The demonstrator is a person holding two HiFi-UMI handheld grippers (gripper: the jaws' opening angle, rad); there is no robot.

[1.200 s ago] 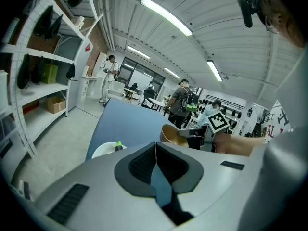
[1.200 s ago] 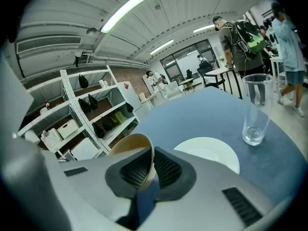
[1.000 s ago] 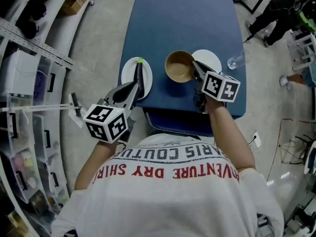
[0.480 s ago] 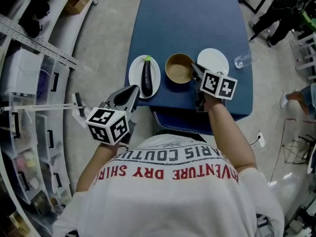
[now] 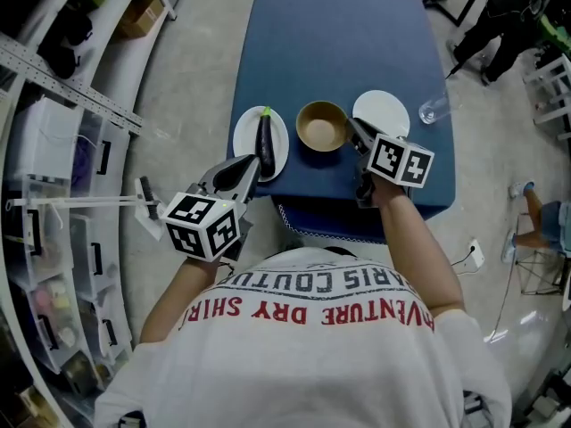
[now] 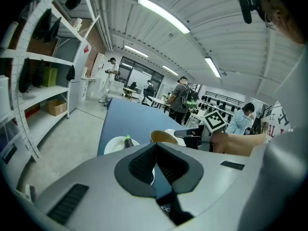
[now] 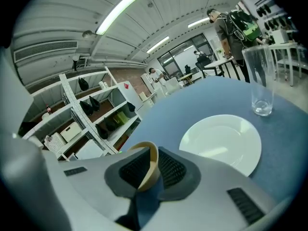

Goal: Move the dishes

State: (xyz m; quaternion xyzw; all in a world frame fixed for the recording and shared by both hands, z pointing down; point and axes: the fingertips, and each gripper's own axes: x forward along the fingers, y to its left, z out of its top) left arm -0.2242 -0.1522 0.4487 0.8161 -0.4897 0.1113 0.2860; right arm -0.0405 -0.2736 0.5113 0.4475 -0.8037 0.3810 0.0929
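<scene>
Bowl-moving is just beginning, by my reading: I am clamping the right gripper [image 5: 354, 130] onto the near rim of the tan bowl [image 5: 322, 125], with the empty white plate [image 5: 384, 112] lying just right of its jaws. I am keeping the left gripper [image 5: 251, 164] closed on nothing, its tips just short of the eggplant plate [image 5: 245, 141]. All three dishes are sitting on the blue table [image 5: 339, 34].

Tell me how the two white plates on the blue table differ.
The left plate carries a dark eggplant lying lengthwise; the right plate is bare. The left plate sits by the table's left edge, left of the tan bowl; the right plate lies right of the bowl, near the clear glass. Both are round, white and flat on the table.
</scene>
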